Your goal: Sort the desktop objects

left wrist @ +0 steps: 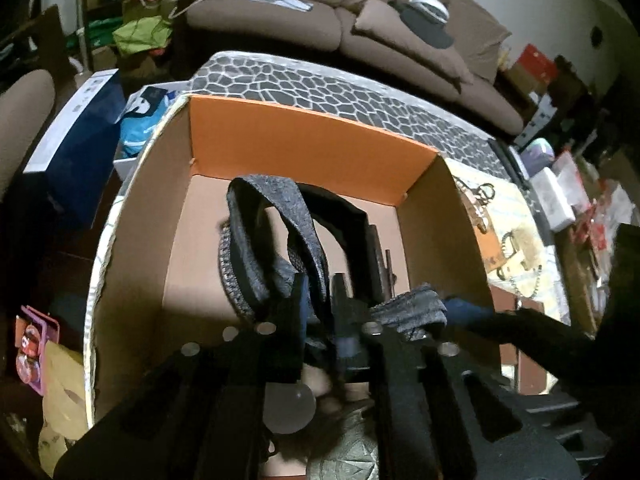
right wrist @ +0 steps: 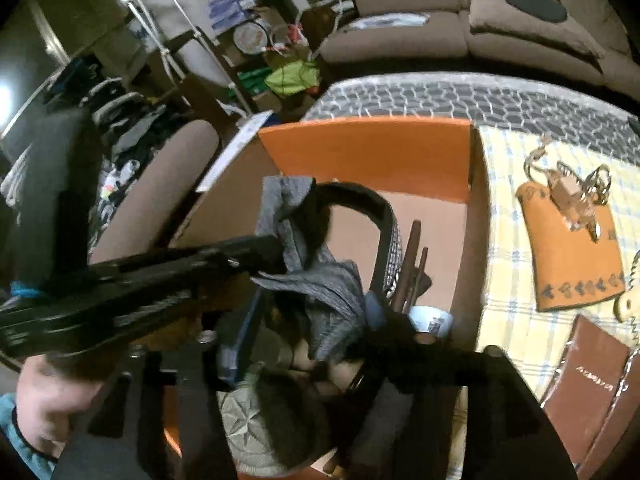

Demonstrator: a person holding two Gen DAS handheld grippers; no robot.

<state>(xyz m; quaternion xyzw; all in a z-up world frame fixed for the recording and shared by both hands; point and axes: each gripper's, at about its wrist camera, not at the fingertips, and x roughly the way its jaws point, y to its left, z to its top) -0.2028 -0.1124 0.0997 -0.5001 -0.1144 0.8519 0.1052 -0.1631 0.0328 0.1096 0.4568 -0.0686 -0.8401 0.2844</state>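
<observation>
While both grippers hung over the box point(left wrist: 312, 128), they shared one gray cloth point(left wrist: 280, 236).
Left gripper point(left wrist: 320, 292) and right gripper point(right wrist: 320, 320) each pinched it shut, likely to drop it in.

Box point(left wrist: 312, 136) bottom under grey strap point(left wrist: 276, 216); both jaws' grip obscured.

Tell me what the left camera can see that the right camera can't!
Only the left wrist view shows the blue box standing beside the cardboard box, and the pink holder lower down.

Only the right wrist view shows the person's hand, the white cup inside the cardboard box, and the brown book on the checked cloth.

Both show the cardboard box with its orange end wall, the grey fabric band held over it, the orange pouch with keys, and the brown sofa.
</observation>
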